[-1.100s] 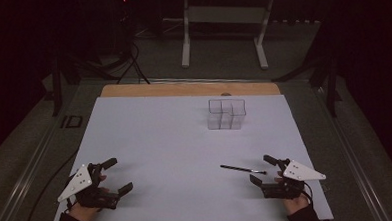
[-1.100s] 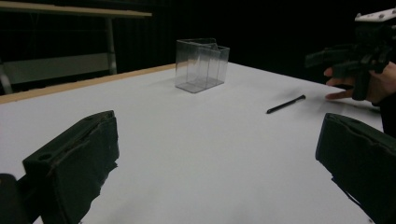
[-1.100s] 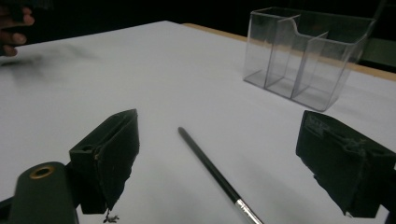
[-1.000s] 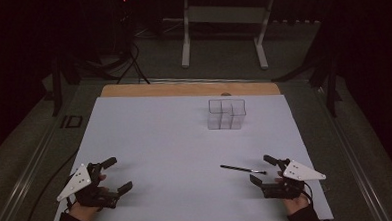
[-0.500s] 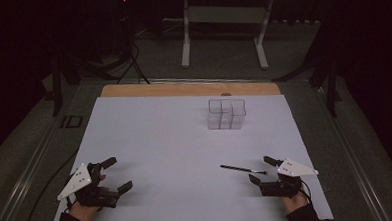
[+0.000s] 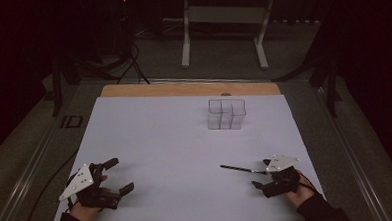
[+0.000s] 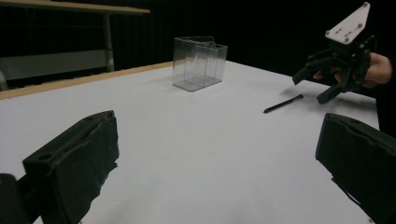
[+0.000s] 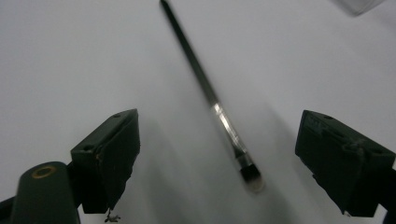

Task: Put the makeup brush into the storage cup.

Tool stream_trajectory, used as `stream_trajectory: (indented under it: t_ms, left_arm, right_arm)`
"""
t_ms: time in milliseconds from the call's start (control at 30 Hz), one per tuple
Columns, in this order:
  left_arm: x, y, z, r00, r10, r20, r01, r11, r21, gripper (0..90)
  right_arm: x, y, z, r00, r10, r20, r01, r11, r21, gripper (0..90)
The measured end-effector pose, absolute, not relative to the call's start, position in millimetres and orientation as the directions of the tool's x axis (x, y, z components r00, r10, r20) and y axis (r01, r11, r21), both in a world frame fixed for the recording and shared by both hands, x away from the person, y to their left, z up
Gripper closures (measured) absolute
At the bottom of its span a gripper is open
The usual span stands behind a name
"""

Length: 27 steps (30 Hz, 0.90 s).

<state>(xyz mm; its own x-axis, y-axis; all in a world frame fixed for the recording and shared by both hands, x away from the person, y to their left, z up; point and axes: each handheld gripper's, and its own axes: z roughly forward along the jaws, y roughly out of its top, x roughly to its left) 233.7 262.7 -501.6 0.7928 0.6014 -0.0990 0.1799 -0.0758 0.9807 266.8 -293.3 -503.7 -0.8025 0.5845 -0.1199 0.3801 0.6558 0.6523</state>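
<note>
Change: my right gripper [image 6: 263, 173] has tipped down over the brush since 1.1 s ago; my left gripper [image 6: 121, 175] is unchanged.
Right gripper: jaws wide apart, holding nothing.
Left gripper: jaws spread, holding nothing.
Brush [image 8: 211, 99]: flat on the white table [image 6: 175, 141], its bristle end between my right jaws.
Clear organizer [image 6: 226, 113]: far side, compartments bare.
</note>
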Motion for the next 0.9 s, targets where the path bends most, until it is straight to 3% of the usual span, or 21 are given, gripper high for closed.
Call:
stream_trajectory:
  t_ms: [267, 900]
  left_arm:
    - [233.8, 262.9, -501.8, 0.791, 0.604, -0.095, 0.179, -0.08, 0.981, 0.5]
    - [233.4, 261.1, -502.3, 0.799, 0.595, -0.086, 0.176, -0.095, 0.98, 0.5]
  right_arm:
    - [274.8, -281.5, -498.0, -0.85, 0.49, -0.194, 0.323, 0.775, 0.543, 14.0]
    - [302.5, -260.2, -469.6, -0.957, 0.264, -0.119, 0.216, 0.924, 0.315, 14.5]
